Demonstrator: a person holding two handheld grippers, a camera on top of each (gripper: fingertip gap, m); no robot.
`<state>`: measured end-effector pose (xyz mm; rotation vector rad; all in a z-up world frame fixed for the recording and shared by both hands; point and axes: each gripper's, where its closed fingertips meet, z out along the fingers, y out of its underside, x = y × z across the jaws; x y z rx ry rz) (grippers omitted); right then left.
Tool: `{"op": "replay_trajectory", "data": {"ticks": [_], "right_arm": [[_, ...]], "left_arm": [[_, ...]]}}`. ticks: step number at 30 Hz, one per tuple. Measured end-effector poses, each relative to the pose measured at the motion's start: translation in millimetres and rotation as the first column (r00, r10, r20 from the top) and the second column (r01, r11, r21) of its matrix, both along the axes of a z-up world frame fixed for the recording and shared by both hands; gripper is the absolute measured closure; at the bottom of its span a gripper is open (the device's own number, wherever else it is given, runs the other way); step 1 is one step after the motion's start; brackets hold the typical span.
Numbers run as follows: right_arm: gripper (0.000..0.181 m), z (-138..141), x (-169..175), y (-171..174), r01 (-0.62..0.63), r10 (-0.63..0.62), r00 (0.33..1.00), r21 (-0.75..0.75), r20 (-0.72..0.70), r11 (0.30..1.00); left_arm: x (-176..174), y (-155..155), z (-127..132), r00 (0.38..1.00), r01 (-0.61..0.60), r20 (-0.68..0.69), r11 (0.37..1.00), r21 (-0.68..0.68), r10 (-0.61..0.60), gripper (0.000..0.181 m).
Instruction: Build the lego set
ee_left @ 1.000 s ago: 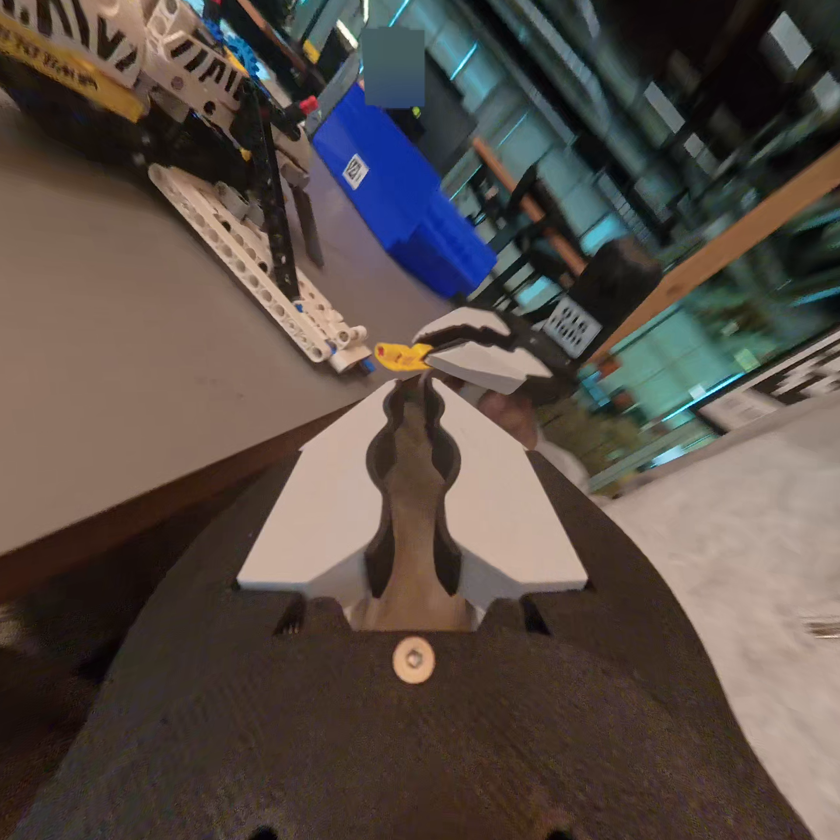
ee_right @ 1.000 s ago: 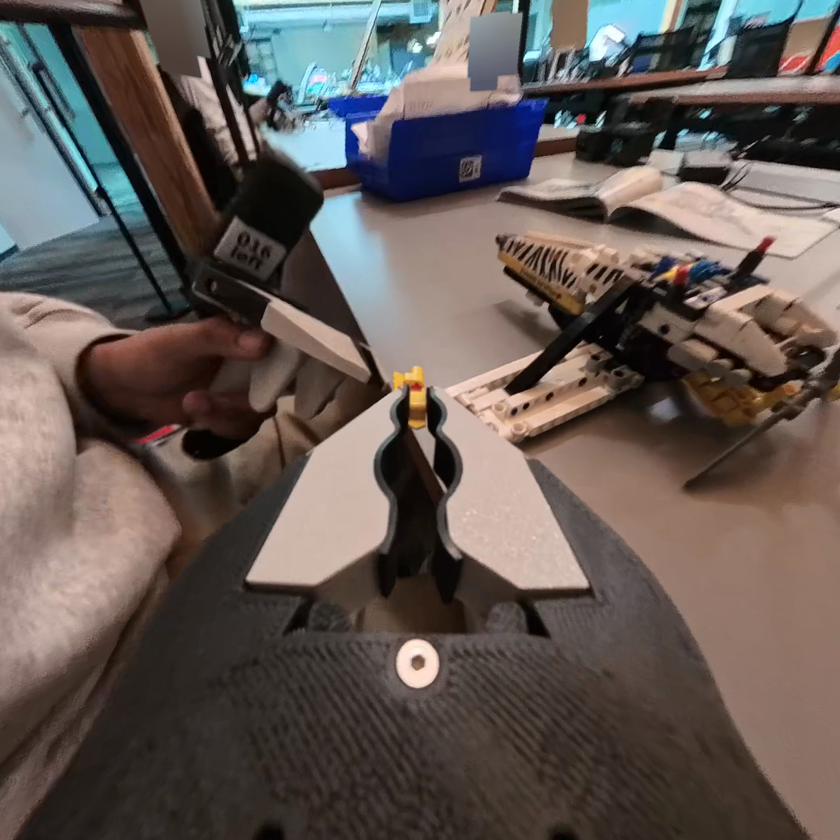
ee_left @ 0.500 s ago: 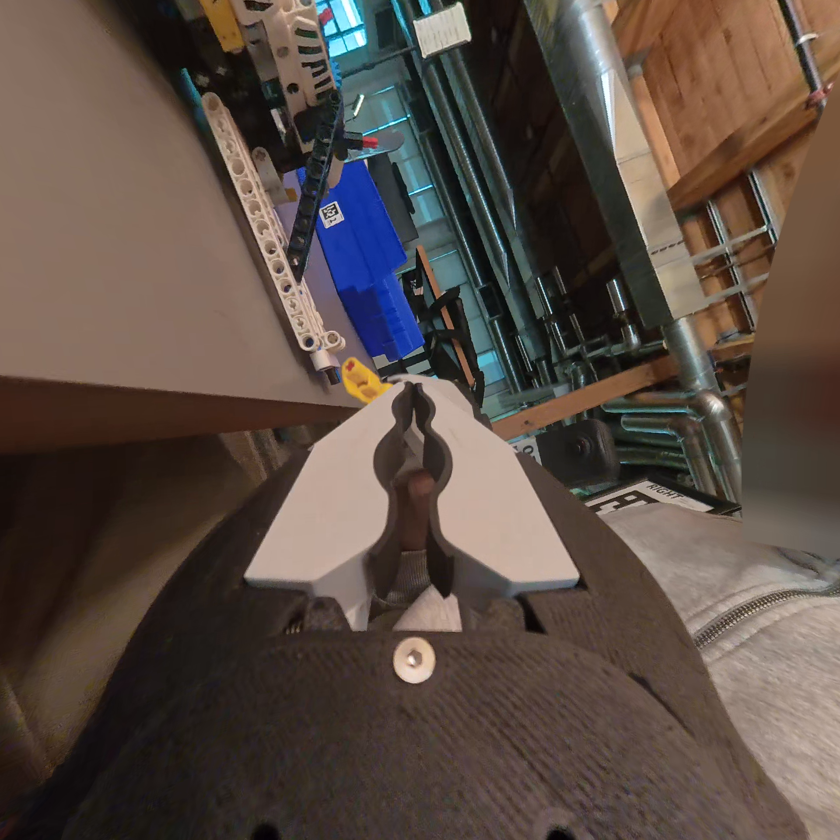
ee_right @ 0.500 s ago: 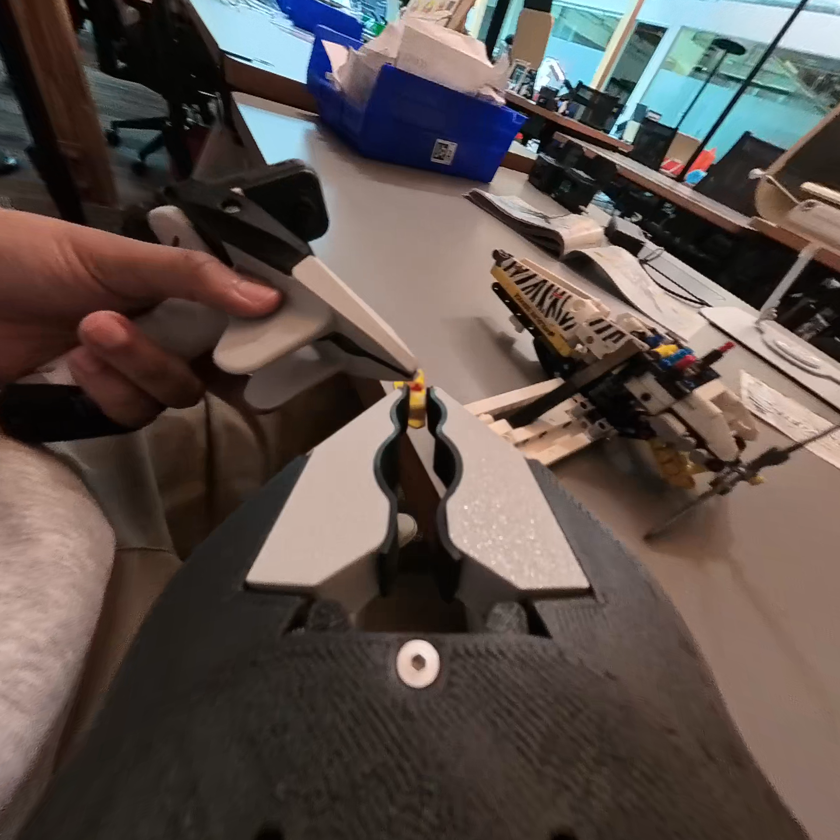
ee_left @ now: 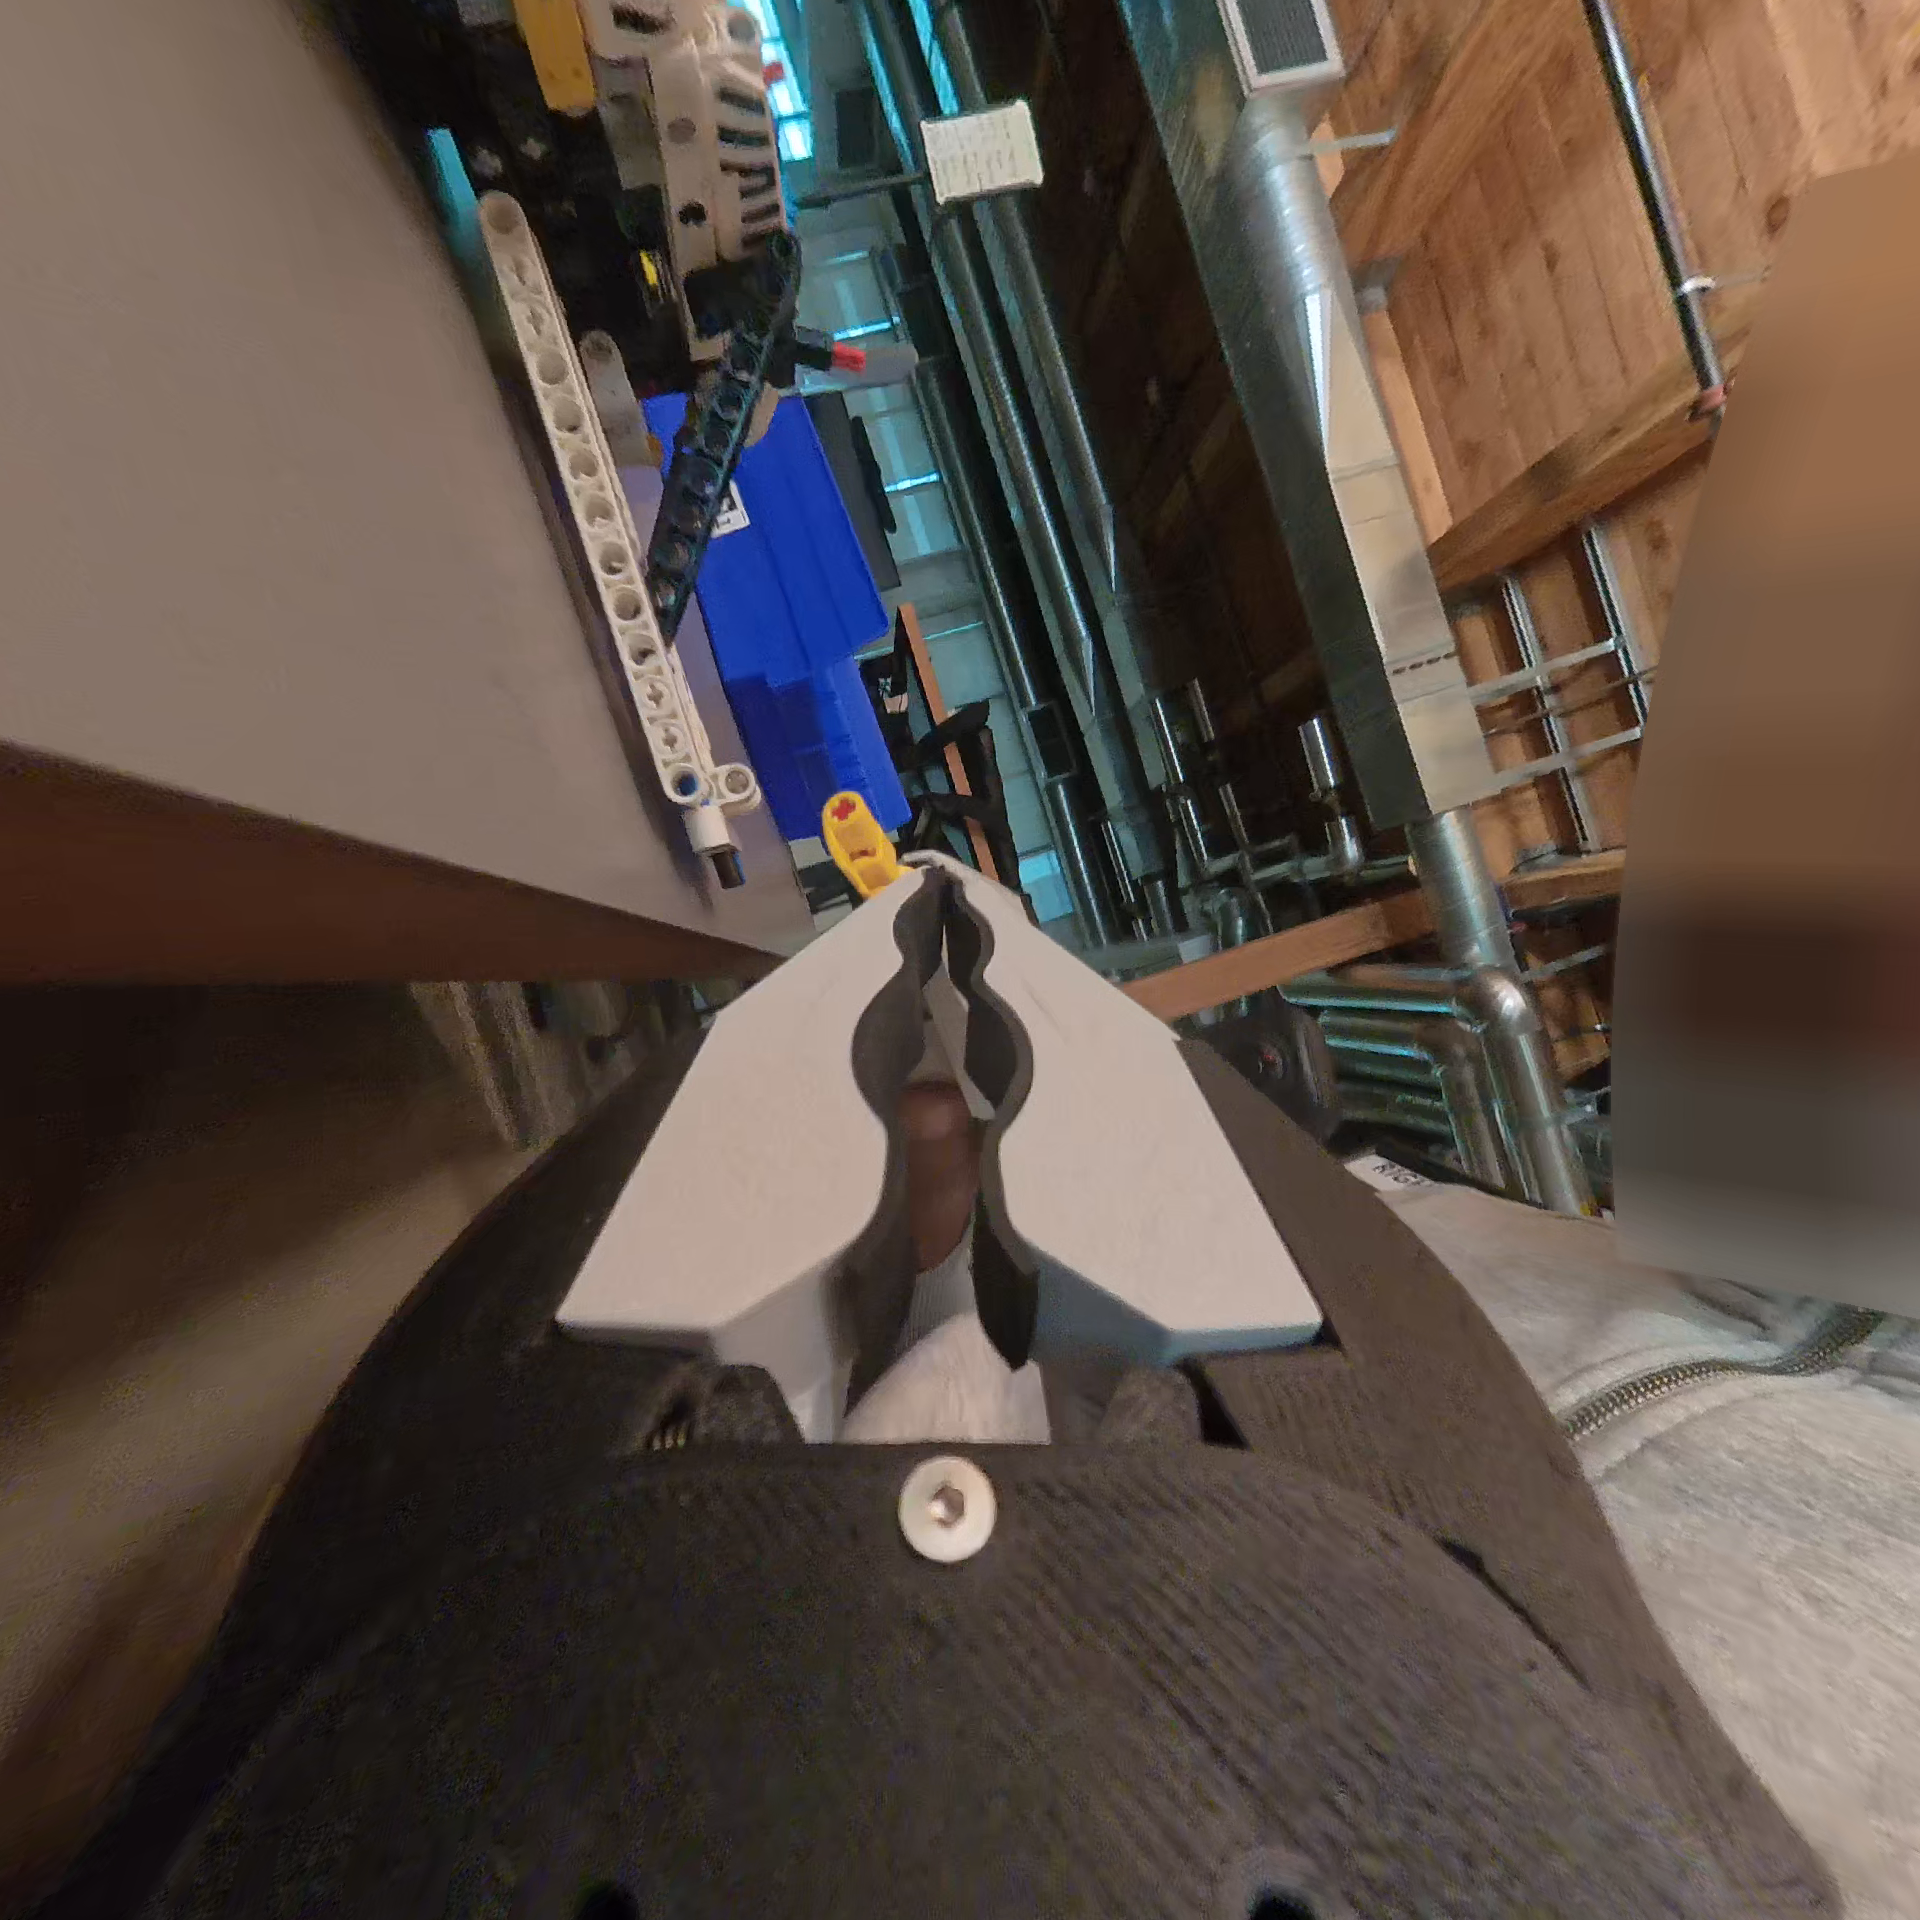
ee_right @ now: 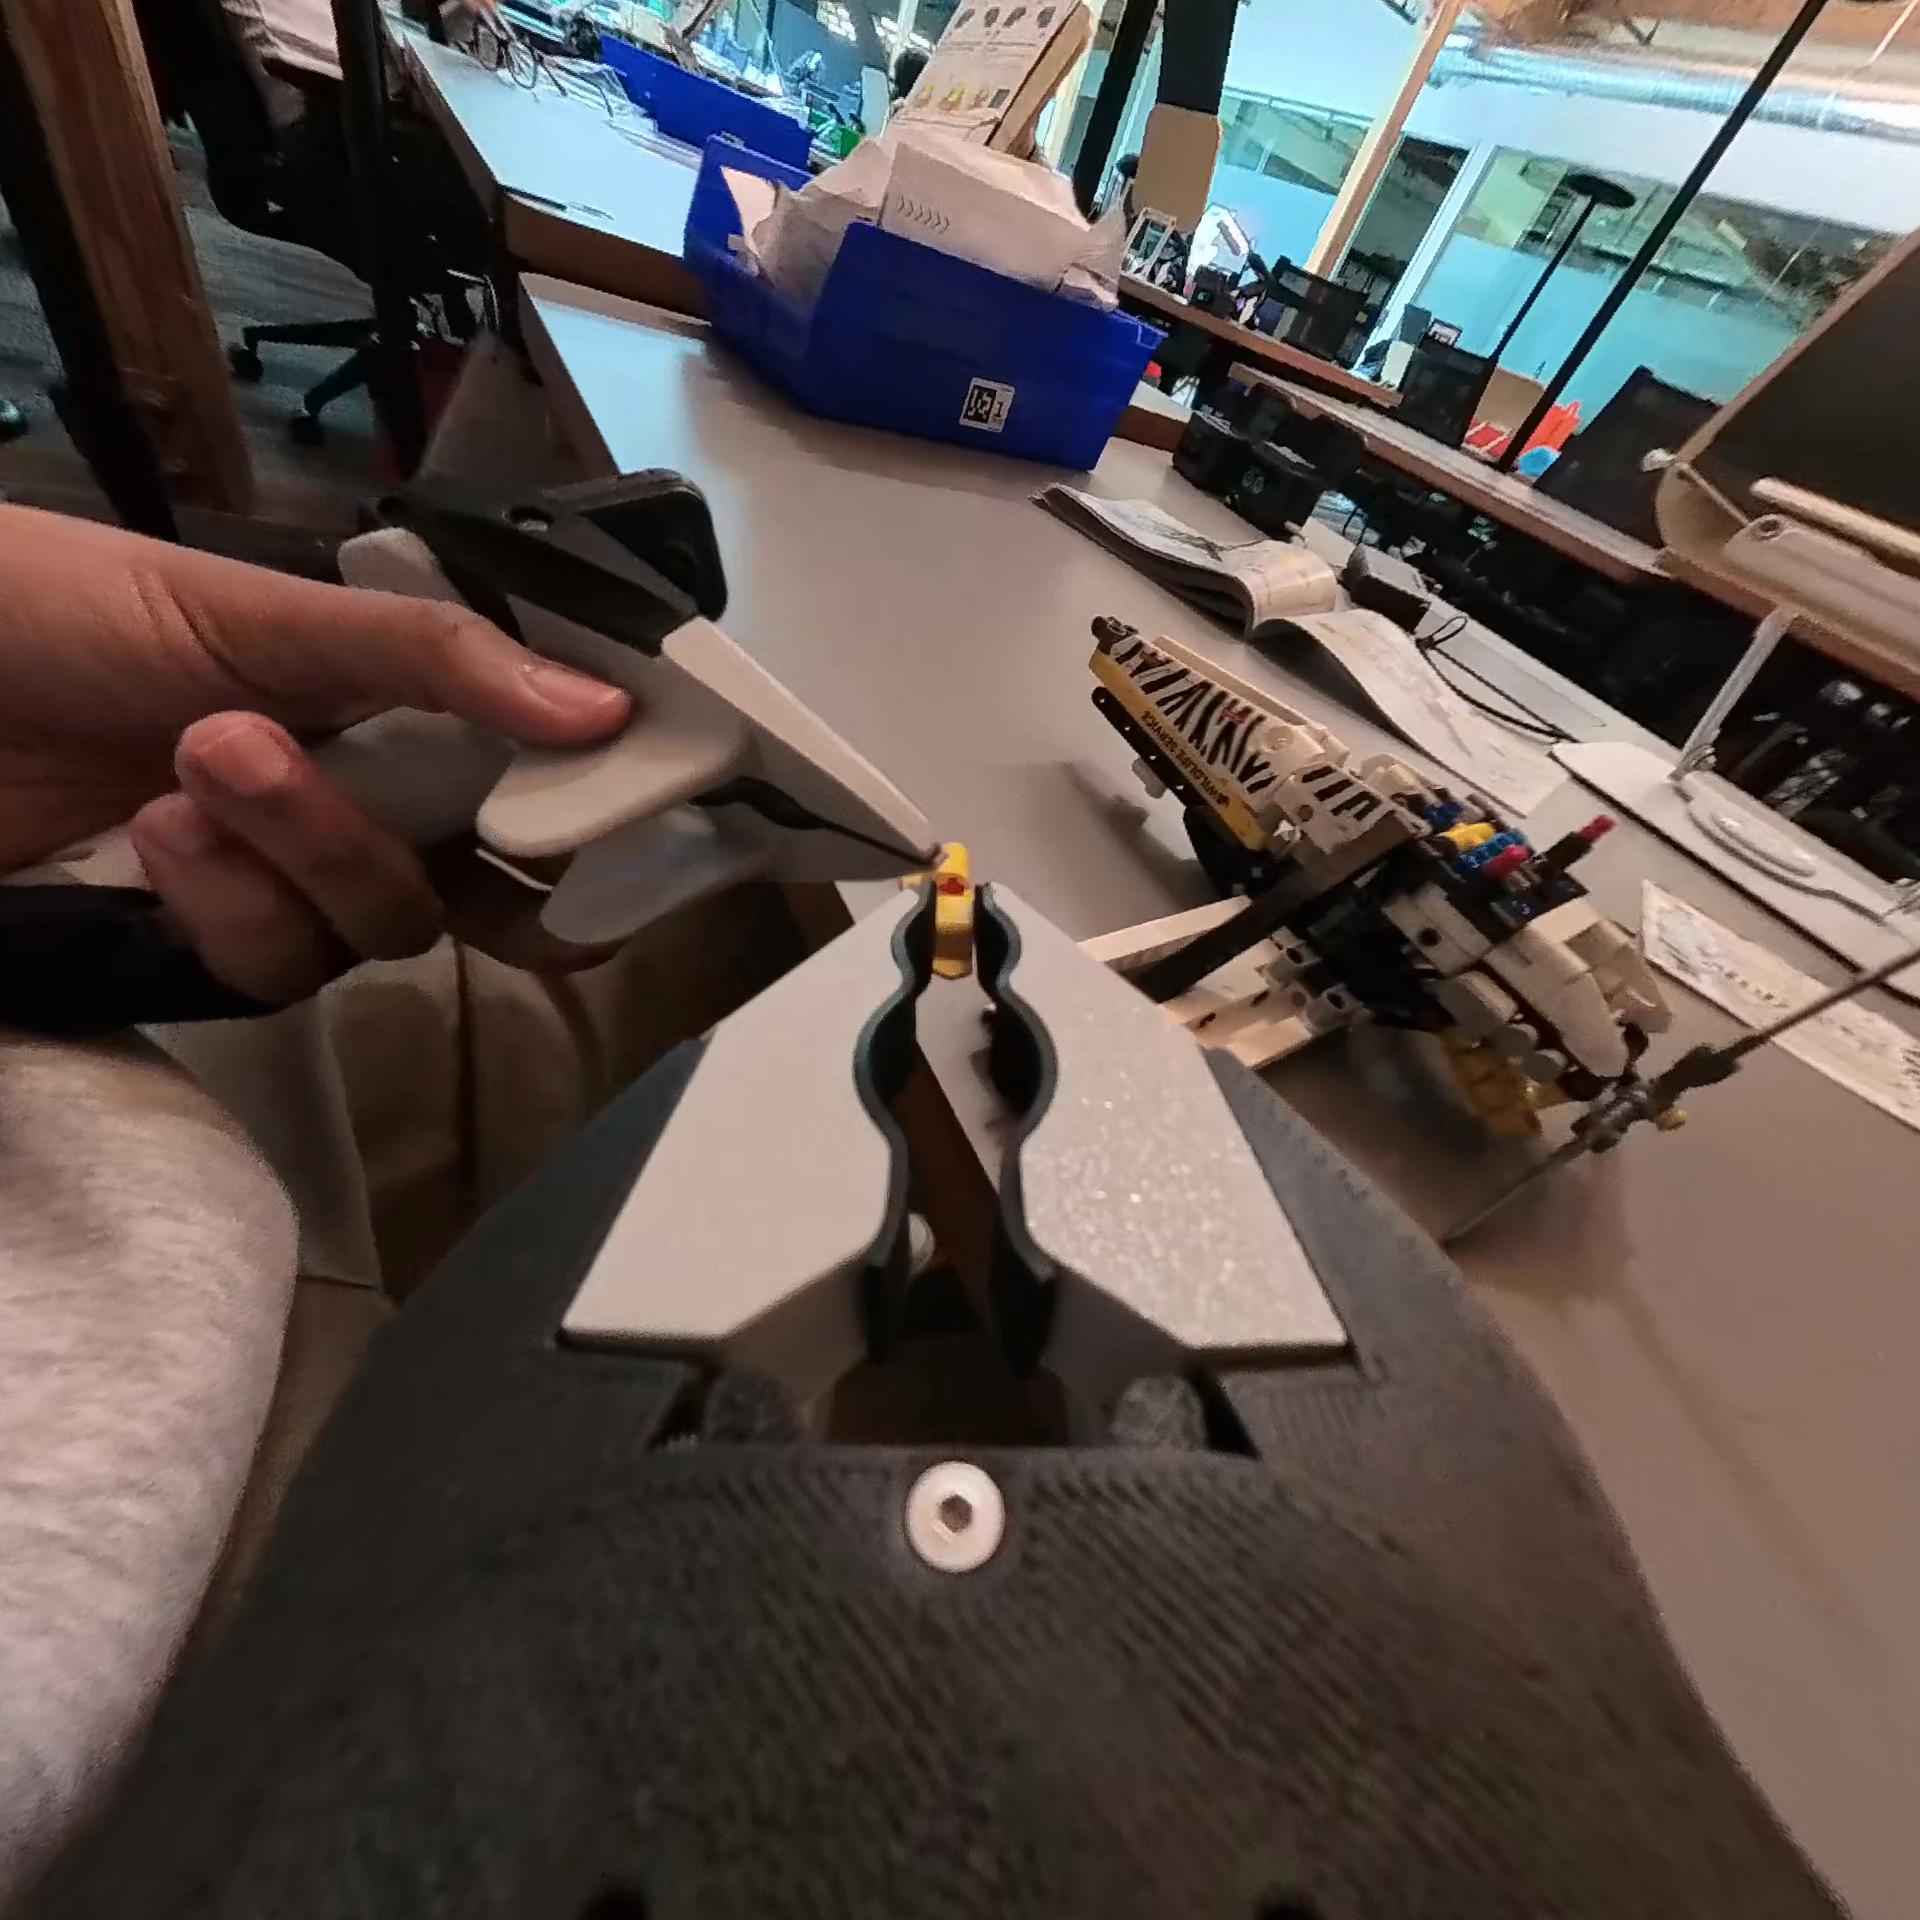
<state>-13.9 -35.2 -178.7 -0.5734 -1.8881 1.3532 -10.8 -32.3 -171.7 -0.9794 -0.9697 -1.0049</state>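
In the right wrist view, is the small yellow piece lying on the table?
No: the yellow piece is off the table, clamped between the right hand-held gripper fingertips.

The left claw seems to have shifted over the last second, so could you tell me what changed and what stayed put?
The left claw closed in from off to the side until its shut tips meet the yellow piece. The right claw kept gripping that piece throughout. Both views swung as the hands turned. The lego model on the table did not move.
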Motion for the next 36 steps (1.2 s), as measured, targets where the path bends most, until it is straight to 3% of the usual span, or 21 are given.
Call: {"op": "replay_trajectory", "data": {"ticks": [9,13,17,20,23,25,26,27,28,30,31,33,36], "right_arm": [[0.176,2.4,3.4,-7.3,0.044,-0.044,0.999,-0.009,-0.016,0.999],[0.176,13.4,4.4,-4.0,0.051,-0.054,0.998,-0.051,-0.039,0.997],[0.176,17.5,4.0,-0.7,0.056,-0.059,0.998,-0.083,-0.03,0.995],[0.176,20.8,4.4,0.7,0.056,-0.059,0.998,-0.122,-0.021,0.991],[0.176,24.9,5.3,1.8,0.051,-0.053,0.999,-0.165,-0.011,0.985],[0.176,26.9,5.8,2.7,0.044,-0.044,0.999,-0.201,0.006,0.979],[0.176,28.4,6.0,3.2,0.04,-0.038,0.999,-0.222,0.012,0.974],[0.176,30.5,6.6,3.7,0.034,-0.033,0.999,-0.242,0.009,0.97],[0.176,33.0,7.3,3.9,0.027,-0.029,1.0,-0.257,-0.005,0.966],[0.176,37.5,8.1,5.2,0.026,-0.039,0.998,-0.261,-0.043,0.965],[0.176,40.0,9.2,5.1,0.022,-0.041,0.997,-0.255,-0.069,0.967],[0.176,44.9,10.7,5.9,0.03,-0.061,0.991,-0.237,-0.123,0.971],[0.176,50.5,13.0,5.8,0.05,-0.091,0.976,-0.2,-0.198,0.978]], "left_arm": [[-1.0,-9.8,10.6,0.998,-0.014,-0.064,1.0,0.02,0.015,0.181],[-1.6,-15.3,13.3,0.956,-0.096,-0.285,0.991,-0.093,0.066,0.181],[4.4,-14.4,17.2,0.848,-0.174,-0.529,0.96,-0.219,0.033,0.179],[1.4,-17.0,17.2,0.753,-0.27,-0.658,0.918,-0.291,0.012,0.131],[-5.2,-22.9,12.0,0.583,-0.424,-0.809,0.822,-0.38,-0.073,0.095],[-6.7,-26.2,7.6,0.469,-0.497,-0.867,0.76,-0.419,-0.171,0.102],[-4.7,-26.6,8.7,0.454,-0.498,-0.873,0.761,-0.416,-0.181,0.122],[0.9,-25.0,14.3,0.477,-0.455,-0.867,0.803,-0.385,-0.145,0.151],[5.5,-23.5,22.7,0.555,-0.387,-0.828,0.858,-0.337,-0.075,0.165],[14.6,-18.3,34.6,0.76,-0.189,-0.65,0.955,-0.227,-0.004,0.176],[20.7,-14.1,37.0,0.829,-0.082,-0.558,0.981,-0.175,-0.03,0.177],[27.8,-7.7,38.5,0.902,0.039,-0.424,0.995,-0.093,-0.075,0.176],[20.0,-4.0,34.2,0.949,0.013,-0.315,0.998,-0.065,-0.033,0.176]]}}
